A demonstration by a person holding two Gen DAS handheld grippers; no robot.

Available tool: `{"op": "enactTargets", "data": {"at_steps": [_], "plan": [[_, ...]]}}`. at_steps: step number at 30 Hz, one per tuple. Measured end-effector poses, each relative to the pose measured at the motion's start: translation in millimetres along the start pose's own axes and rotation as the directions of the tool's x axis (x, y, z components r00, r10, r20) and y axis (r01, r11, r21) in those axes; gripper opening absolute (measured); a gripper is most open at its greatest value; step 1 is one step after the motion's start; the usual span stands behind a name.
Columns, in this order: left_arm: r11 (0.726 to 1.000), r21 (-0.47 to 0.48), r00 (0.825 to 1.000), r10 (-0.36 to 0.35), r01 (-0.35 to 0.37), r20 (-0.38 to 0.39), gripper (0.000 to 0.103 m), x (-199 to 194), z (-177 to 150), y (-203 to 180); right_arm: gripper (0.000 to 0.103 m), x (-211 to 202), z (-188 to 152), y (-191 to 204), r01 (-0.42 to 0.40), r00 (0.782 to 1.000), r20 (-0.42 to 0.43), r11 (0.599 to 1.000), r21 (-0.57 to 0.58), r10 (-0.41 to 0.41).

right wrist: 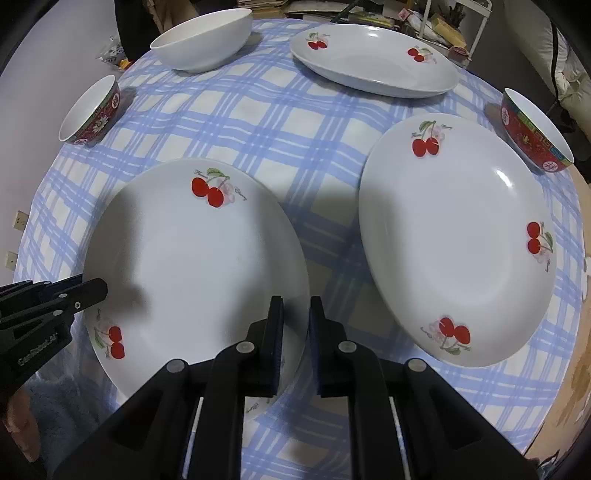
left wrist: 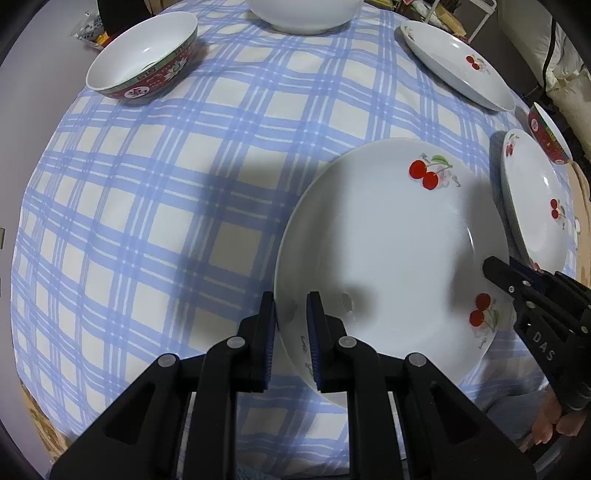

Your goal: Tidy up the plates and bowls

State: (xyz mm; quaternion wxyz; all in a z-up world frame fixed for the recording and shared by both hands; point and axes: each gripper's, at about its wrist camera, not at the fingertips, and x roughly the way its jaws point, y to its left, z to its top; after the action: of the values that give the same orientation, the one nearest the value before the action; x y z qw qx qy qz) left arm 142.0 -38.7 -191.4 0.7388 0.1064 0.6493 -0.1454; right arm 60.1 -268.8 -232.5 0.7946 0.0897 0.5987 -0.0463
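A white cherry-print plate (left wrist: 391, 258) lies near the table's front edge; it also shows in the right wrist view (right wrist: 192, 266). My left gripper (left wrist: 291, 317) straddles its left rim, jaws a little apart. My right gripper (right wrist: 295, 321) straddles its right rim, also slightly apart; its body shows in the left wrist view (left wrist: 546, 306). A second cherry plate (right wrist: 454, 240) lies to the right, a third (right wrist: 373, 62) at the back. A white bowl (right wrist: 203, 40) and two red-patterned bowls (right wrist: 90, 110) (right wrist: 535, 129) stand around.
The round table has a blue-checked cloth (right wrist: 280, 122). The left red bowl (left wrist: 144, 59) and the white bowl (left wrist: 306, 14) also show in the left wrist view. Cluttered shelves stand behind the table.
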Motion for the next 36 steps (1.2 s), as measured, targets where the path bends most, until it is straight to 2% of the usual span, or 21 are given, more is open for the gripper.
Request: {"op": "enactTargets", "data": {"at_steps": [2, 5, 11, 15, 19, 21, 23, 26, 27, 28, 29, 36], "plan": [[1.000, -0.004, 1.000, 0.002, -0.002, -0.001, 0.016, -0.9, -0.5, -5.1, 0.014, -2.2, 1.2, -0.7, -0.003, 1.000, -0.006, 1.000, -0.003, 0.003], [0.999, 0.016, 0.998, 0.027, -0.028, 0.048, 0.017, -13.6, -0.6, -9.7, 0.014, -13.7, 2.7, -1.6, -0.017, 1.000, 0.004, 1.000, -0.005, 0.017], [0.998, 0.032, 0.991, 0.050, -0.054, 0.122, 0.019, -37.2, -1.2, -17.7, 0.014, -50.4, 11.6, -8.0, -0.023, 0.995, 0.098, 1.000, -0.011, 0.024], [0.997, 0.056, 0.985, 0.044, -0.054, 0.165, 0.023, -51.3, 1.3, -19.5, 0.016, -69.9, 22.1, -23.8, 0.018, 0.990, 0.140, 1.000, 0.003, -0.018], [0.995, 0.079, 0.978, 0.042, -0.059, 0.203, 0.041, -65.5, 11.3, -28.9, 0.042, -81.8, 25.5, -53.2, 0.016, 0.987, 0.158, 0.997, 0.075, -0.028], [0.993, 0.097, 0.973, 0.048, -0.071, 0.226, 0.043, -72.7, 15.1, -39.8, 0.046, -85.2, 23.9, -67.8, 0.021, 0.986, 0.161, 0.994, 0.105, -0.038], [0.991, 0.115, 0.971, 0.043, -0.072, 0.234, 0.049, -77.9, 18.0, -48.5, 0.062, -88.3, 24.7, -81.8, 0.026, 0.986, 0.161, 0.990, 0.142, -0.049], [0.988, 0.136, 0.968, 0.031, -0.066, 0.248, 0.056, -85.4, 25.3, -65.5, 0.080, -96.0, 26.3, -103.2, 0.006, 0.982, 0.185, 0.980, 0.198, -0.043], [0.987, 0.143, 0.969, 0.028, -0.065, 0.247, 0.069, -87.5, 27.9, -72.4, 0.084, -99.5, 27.3, -111.6, -0.002, 0.979, 0.199, 0.976, 0.217, -0.042], [0.987, 0.148, 0.969, 0.027, -0.065, 0.247, 0.079, -88.7, 31.0, -78.4, 0.093, -101.6, 27.7, -116.9, -0.005, 0.978, 0.206, 0.974, 0.228, -0.044], [0.986, 0.152, 0.966, 0.023, -0.064, 0.257, 0.080, -90.7, 34.1, -85.8, 0.099, -103.9, 28.2, -123.6, -0.003, 0.976, 0.214, 0.971, 0.241, -0.050], [0.977, 0.195, 0.970, 0.036, -0.084, 0.241, 0.080, -82.9, 51.0, -127.2, 0.101, -102.7, 23.8, -161.7, 0.002, 0.976, 0.206, 0.947, 0.320, -0.071]]}}
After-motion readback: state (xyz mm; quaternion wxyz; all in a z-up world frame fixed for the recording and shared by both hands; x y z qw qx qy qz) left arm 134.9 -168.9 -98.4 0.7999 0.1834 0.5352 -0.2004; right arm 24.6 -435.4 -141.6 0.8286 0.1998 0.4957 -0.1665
